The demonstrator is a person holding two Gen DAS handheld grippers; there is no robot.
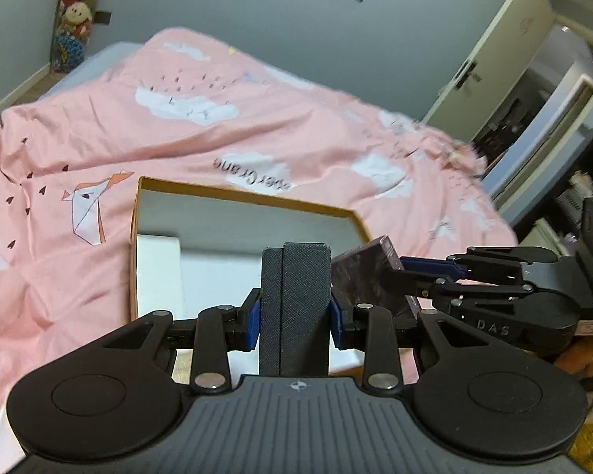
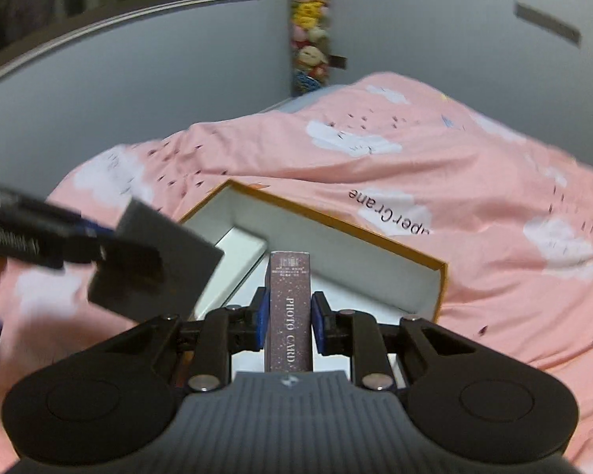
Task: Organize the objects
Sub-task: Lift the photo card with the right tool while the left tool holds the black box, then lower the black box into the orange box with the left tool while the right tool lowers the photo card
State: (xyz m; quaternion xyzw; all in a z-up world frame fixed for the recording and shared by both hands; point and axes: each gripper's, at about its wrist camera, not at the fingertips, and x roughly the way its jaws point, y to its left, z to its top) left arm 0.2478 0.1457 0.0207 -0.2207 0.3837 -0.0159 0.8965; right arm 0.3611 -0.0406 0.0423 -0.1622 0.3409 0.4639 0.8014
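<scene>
The open box (image 1: 253,201) with the orange rim lies on the bed's pink duvet (image 1: 79,126), holding only a white insert (image 1: 158,260) as far as you can see. Your left tongs (image 1: 295,312) are clamped on a dark grey case (image 1: 295,300), held upright over the box's near edge. Your right tongs (image 2: 288,326) grip a purple "PHOTO CARD" pack (image 2: 288,308), also above it. Neither item is inside yet, so both placements appear to remain.
</scene>
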